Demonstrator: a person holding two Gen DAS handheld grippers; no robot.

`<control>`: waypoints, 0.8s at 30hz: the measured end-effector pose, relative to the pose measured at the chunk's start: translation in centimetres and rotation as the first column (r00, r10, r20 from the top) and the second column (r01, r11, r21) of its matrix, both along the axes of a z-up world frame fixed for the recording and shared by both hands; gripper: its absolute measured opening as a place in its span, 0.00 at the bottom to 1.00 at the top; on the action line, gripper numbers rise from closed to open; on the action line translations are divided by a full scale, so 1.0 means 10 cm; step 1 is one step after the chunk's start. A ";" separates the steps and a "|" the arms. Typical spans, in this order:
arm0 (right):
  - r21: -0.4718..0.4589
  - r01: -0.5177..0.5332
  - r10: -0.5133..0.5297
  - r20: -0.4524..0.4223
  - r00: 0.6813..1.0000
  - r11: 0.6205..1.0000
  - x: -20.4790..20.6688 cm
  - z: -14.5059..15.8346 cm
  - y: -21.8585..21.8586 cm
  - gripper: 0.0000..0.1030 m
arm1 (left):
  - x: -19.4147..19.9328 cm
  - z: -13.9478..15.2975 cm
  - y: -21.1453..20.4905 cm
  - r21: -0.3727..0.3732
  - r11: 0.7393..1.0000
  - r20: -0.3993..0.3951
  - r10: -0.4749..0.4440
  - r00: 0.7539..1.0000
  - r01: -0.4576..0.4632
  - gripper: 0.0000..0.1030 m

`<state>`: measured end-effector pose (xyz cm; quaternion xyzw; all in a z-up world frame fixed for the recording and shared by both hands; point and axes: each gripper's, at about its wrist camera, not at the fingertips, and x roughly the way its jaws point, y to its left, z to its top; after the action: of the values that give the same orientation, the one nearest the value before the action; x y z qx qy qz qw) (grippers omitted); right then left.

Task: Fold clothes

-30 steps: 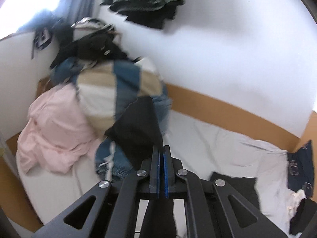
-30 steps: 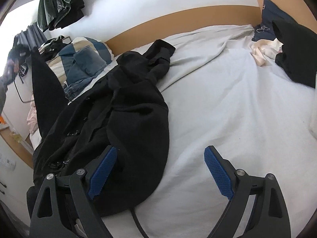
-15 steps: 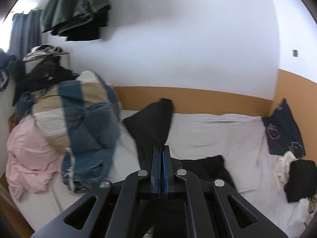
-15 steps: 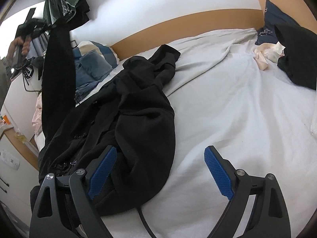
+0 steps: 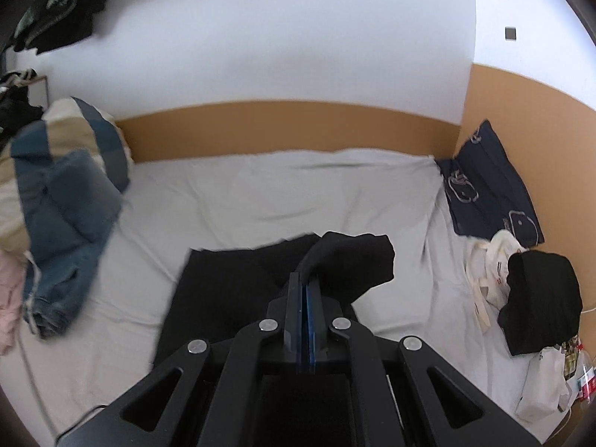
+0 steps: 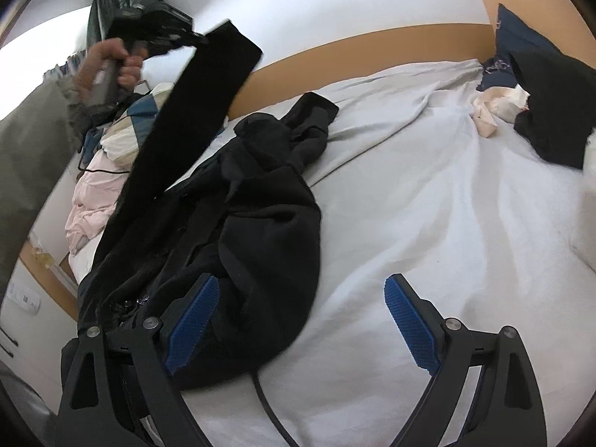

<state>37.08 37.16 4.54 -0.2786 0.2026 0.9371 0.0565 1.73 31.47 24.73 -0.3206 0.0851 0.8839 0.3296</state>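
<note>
A black jacket lies crumpled on the left half of the white bed sheet. My left gripper is shut on one black sleeve and holds it up high; in the right wrist view that sleeve stretches taut from the jacket up to the raised left gripper in a person's hand. My right gripper hovers open low over the bed, its left blue pad above the jacket's hem and its right pad over bare sheet.
A checked duvet with blue jeans and pink cloth is piled at the bed's left end. A navy pillow, a black garment and white cloth lie at the right end. An orange wall panel borders the bed.
The left gripper has lifted the black sleeve higher and swung it rightward over the bed, pulling it taut. The right gripper has barely moved and stays open.
</note>
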 end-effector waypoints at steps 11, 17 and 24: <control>-0.012 0.013 -0.013 0.022 1.000 1.000 0.01 -0.04 0.07 0.90 | -0.12 -0.49 0.32 -0.079 0.997 0.035 0.010 0.999 -0.007 0.30; -0.018 -0.001 0.001 0.023 1.000 1.000 -0.03 -0.05 0.06 0.90 | -0.19 -0.32 -0.01 -0.003 1.000 0.070 0.018 0.997 -0.018 0.64; -0.031 0.017 -0.016 0.017 1.000 0.999 0.01 -0.05 0.08 0.90 | -0.38 -0.09 -0.84 0.034 0.992 0.073 0.115 0.991 -0.118 0.65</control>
<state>37.16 37.92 4.00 -0.2858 0.2189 0.9309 0.0616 -2.04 23.06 23.85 -0.3497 0.0375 0.8913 0.2863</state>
